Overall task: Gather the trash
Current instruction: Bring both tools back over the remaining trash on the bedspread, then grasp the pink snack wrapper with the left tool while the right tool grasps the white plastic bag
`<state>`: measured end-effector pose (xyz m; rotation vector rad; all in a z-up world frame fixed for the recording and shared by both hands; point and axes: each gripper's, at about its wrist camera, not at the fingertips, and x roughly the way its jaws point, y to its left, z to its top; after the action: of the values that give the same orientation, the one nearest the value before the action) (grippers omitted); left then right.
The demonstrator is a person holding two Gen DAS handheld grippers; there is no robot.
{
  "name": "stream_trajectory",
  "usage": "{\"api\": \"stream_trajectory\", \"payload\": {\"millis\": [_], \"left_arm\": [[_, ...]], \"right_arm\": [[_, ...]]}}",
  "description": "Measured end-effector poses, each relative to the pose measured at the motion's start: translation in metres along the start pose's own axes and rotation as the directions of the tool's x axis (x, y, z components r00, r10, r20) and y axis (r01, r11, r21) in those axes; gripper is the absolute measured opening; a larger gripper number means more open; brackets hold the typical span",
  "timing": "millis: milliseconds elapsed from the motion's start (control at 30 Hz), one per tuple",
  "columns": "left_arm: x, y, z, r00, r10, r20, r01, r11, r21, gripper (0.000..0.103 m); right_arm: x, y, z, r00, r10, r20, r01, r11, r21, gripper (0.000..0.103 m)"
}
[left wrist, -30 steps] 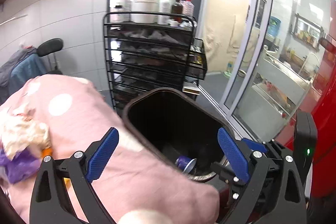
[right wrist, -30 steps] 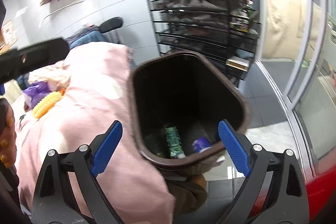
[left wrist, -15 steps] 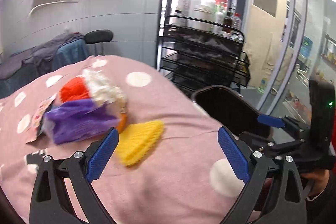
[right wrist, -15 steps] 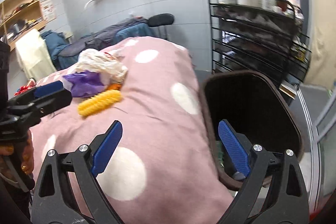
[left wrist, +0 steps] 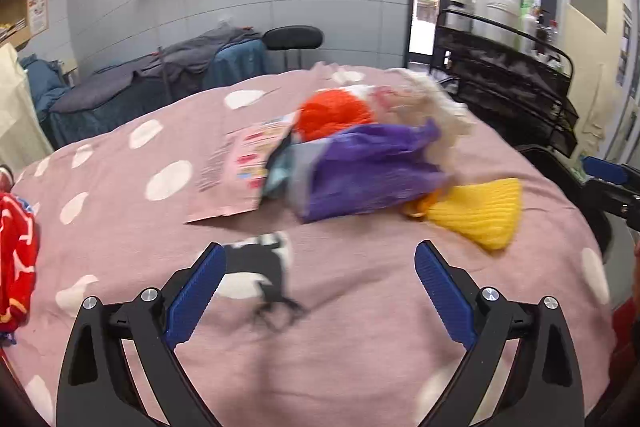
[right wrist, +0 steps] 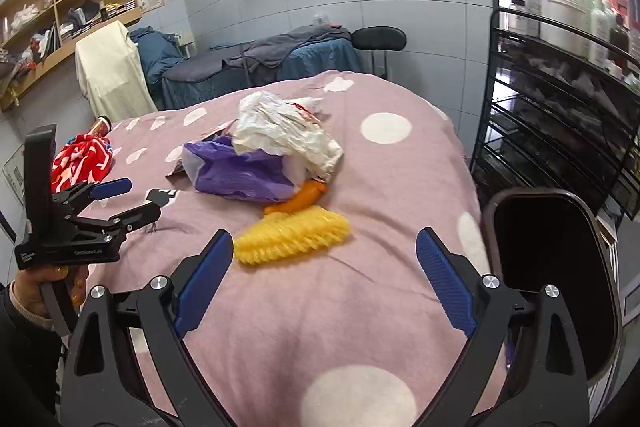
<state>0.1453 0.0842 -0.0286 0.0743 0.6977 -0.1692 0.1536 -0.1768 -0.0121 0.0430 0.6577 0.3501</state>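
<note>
A heap of trash lies on the pink polka-dot bed [right wrist: 380, 283]: a purple plastic bag [left wrist: 372, 171] [right wrist: 240, 173], a crumpled white bag [right wrist: 286, 135], an orange ball [left wrist: 336, 113], a flat pink wrapper [left wrist: 240, 171], an orange piece [right wrist: 300, 201] and a yellow ribbed item [left wrist: 478, 213] [right wrist: 292, 241]. My left gripper [left wrist: 320, 291] hovers open in front of the heap, nothing between its fingers. It also shows at the left in the right wrist view, as the left gripper [right wrist: 120, 203]. My right gripper [right wrist: 324, 283] is open above the yellow item's near side. The dark trash bin [right wrist: 556, 267] stands at the bed's right edge.
A black wire rack [right wrist: 560, 107] of bottles stands behind the bin. A red patterned cloth [right wrist: 82, 163] [left wrist: 16, 259] lies at the bed's left. A second bed with dark covers [right wrist: 260, 63], a black stool [right wrist: 380, 39] and wall shelves [right wrist: 68, 11] fill the back.
Both grippers have swung left, away from the bin and over the bed. The trash heap now sits centred in both views, and the bin has slid to the right edge.
</note>
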Motion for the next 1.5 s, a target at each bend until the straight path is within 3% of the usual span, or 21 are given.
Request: {"api": "stream_trajectory", "payload": {"millis": [167, 367, 600, 867, 1067, 1233, 1300, 1500], "left_arm": [[0.015, 0.033, 0.003, 0.999, 0.032, -0.04, -0.033, 0.999, -0.024, 0.091], [0.04, 0.039, 0.014, 0.991, 0.102, -0.09, -0.095, 0.992, 0.08, 0.078], [0.06, 0.054, 0.02, 0.984, 0.131, -0.125, -0.119, 0.988, 0.102, 0.069], [0.051, 0.08, 0.034, 0.994, 0.077, -0.082, -0.079, 0.997, -0.016, 0.068], [0.073, 0.072, 0.051, 0.993, 0.084, -0.081, -0.08, 0.995, 0.051, 0.067], [0.095, 0.067, 0.066, 0.992, 0.084, -0.092, -0.077, 0.994, 0.072, 0.057], [0.104, 0.065, 0.069, 0.99, 0.089, -0.108, -0.081, 0.994, 0.08, 0.042], [0.109, 0.07, 0.07, 0.989, 0.087, -0.119, -0.083, 0.996, 0.036, 0.028]], "right_arm": [[0.016, 0.017, 0.008, 1.0, 0.01, -0.011, -0.01, 1.0, -0.025, 0.092], [0.028, 0.024, 0.012, 0.999, 0.004, -0.033, -0.005, 1.0, -0.029, 0.092], [0.035, 0.026, 0.012, 0.999, -0.011, -0.051, 0.01, 1.0, -0.024, 0.092], [0.041, 0.03, 0.019, 0.999, -0.022, -0.05, 0.02, 0.999, -0.036, 0.092], [0.047, 0.034, 0.032, 0.999, -0.016, -0.038, 0.015, 0.999, -0.047, 0.092], [0.061, 0.038, 0.044, 0.999, -0.01, -0.038, 0.008, 0.999, -0.054, 0.092], [0.068, 0.041, 0.05, 0.999, -0.001, -0.041, -0.001, 0.998, -0.056, 0.092], [0.095, 0.054, 0.067, 0.999, -0.004, -0.045, 0.0, 0.996, -0.091, 0.092]]}}
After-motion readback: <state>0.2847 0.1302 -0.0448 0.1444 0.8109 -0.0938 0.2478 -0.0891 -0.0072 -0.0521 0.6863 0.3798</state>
